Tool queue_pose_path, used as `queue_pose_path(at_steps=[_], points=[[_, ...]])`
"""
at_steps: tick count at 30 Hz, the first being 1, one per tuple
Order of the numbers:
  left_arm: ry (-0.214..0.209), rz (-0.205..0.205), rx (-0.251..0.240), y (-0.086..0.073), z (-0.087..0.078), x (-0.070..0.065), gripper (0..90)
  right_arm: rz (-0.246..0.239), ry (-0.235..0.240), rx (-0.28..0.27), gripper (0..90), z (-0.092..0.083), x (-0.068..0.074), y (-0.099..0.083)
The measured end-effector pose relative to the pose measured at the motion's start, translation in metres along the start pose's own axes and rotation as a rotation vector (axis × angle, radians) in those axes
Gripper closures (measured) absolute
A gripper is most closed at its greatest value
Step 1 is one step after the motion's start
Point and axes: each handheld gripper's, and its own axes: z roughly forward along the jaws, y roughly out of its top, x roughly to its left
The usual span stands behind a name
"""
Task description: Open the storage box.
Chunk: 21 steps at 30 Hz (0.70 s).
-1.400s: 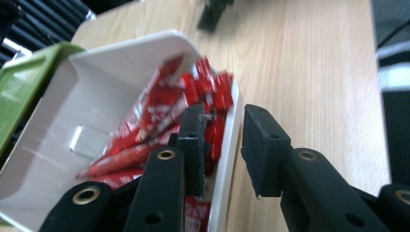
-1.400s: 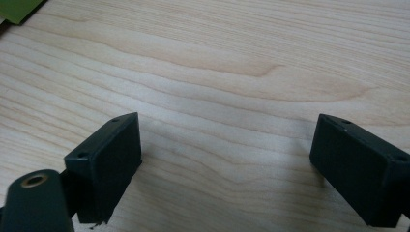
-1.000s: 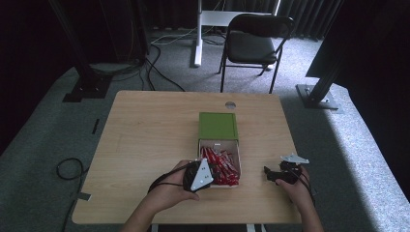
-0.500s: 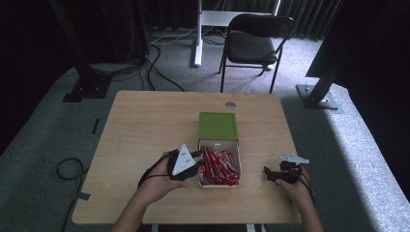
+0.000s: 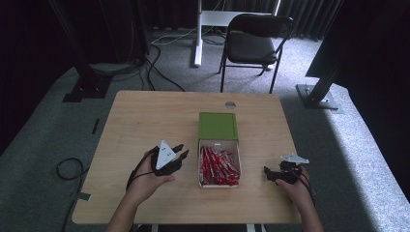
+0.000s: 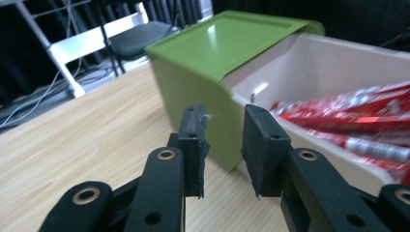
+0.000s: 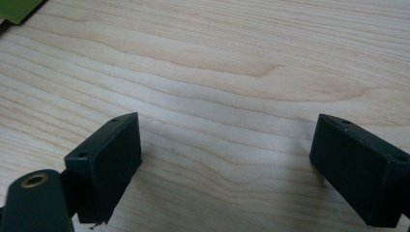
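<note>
A sliding box lies at the table's middle, its green sleeve (image 5: 218, 125) pushed back and its white tray (image 5: 218, 143) pulled toward me. Several red packets (image 5: 220, 166) lie in the tray. My left gripper (image 5: 181, 150) hovers just left of the box and points at it. Its jaws have just been opening and stand a little apart with nothing between them. In the left gripper view the gripper (image 6: 223, 121) faces the sleeve's corner (image 6: 227, 43), with the red packets (image 6: 358, 116) to the right. My right gripper (image 5: 268, 173) rests right of the box, open wide over bare wood (image 7: 227, 130).
The wooden table (image 5: 145, 116) has a small round cable hole (image 5: 230, 105) behind the box. A black chair (image 5: 254, 43) and a white desk leg (image 5: 197, 34) stand beyond the far edge. Cables lie on the floor at left (image 5: 67, 169).
My left hand has drawn back from over the tray of red packets to the left side of the box. The right hand has kept still.
</note>
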Motion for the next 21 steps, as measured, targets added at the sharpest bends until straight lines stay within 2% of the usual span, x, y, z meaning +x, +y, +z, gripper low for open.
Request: queue_pose_path(at_steps=[4,6,7,9,10,12,14,17,18,19,21], points=[[0.035,-0.034,0.015,-0.009,-0.005,0.007,67.2,0.000,0.000,0.000,10.4,0.000,0.000,0.000],[0.039,-0.051,0.017,-0.012,-0.006,0.009,67.1,0.000,0.000,0.000,10.4,0.000,0.000,0.000],[0.047,-0.070,0.020,-0.015,-0.008,0.012,67.1,0.000,0.000,0.000,10.4,0.000,0.000,0.000],[0.064,-0.075,0.033,-0.019,-0.009,0.015,67.1,0.000,0.000,0.000,10.4,0.000,0.000,0.000],[0.070,-0.091,0.044,-0.022,-0.010,0.016,67.1,0.000,0.000,0.000,10.4,0.000,0.000,0.000],[0.071,-0.089,0.055,-0.026,-0.012,0.018,67.2,0.000,0.000,0.000,10.5,0.000,0.000,0.000],[0.080,-0.103,0.058,-0.028,-0.013,0.019,67.2,0.000,0.000,0.000,10.4,0.000,0.000,0.000],[0.117,-0.145,0.078,-0.039,-0.017,0.025,66.7,0.001,0.000,0.000,10.4,0.000,0.000,0.000],[0.132,-0.158,0.077,-0.041,-0.019,0.028,63.4,0.000,0.000,0.000,10.4,0.000,0.000,0.000],[0.147,-0.186,0.073,-0.044,-0.020,0.030,63.3,0.000,0.000,0.000,10.4,0.000,0.000,0.000],[0.167,-0.198,0.079,-0.049,-0.022,0.032,61.9,-0.001,0.000,0.000,10.4,0.000,0.000,0.000]])
